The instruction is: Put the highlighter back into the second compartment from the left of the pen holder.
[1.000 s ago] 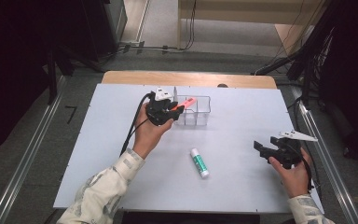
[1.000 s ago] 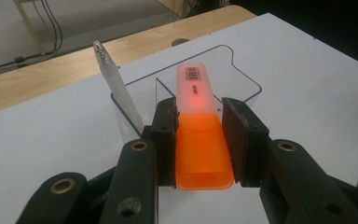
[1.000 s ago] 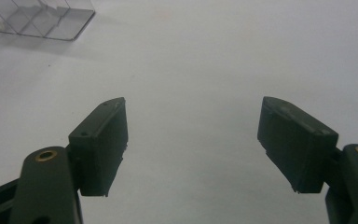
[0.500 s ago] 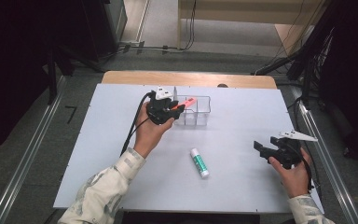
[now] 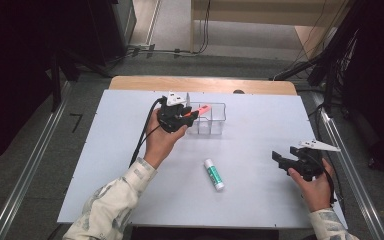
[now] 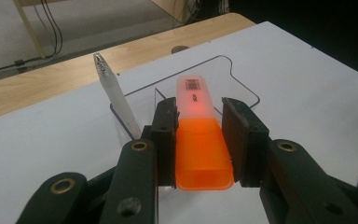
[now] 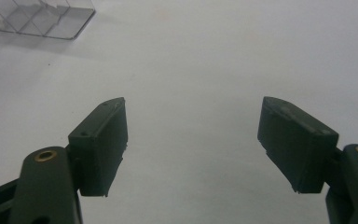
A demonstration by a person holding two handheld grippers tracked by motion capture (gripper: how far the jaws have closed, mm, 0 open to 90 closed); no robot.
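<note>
Left gripper (image 6: 198,140) clamps one orange highlighter (image 6: 200,135), translucent cap barcoded, above one clear organizer (image 5: 211,119). One glue stick (image 5: 214,174) on table. Right gripper (image 7: 193,144) wide, empty.

We find no change on the table over the last second. The left gripper (image 5: 192,116) holds the orange highlighter (image 6: 200,140) at the same spot above the clear organiser (image 5: 215,125), far left of centre. The right gripper (image 5: 280,159), jaws apart, has not shifted at near right. The earlier pictures are small, so a slight drift may escape us.
</note>
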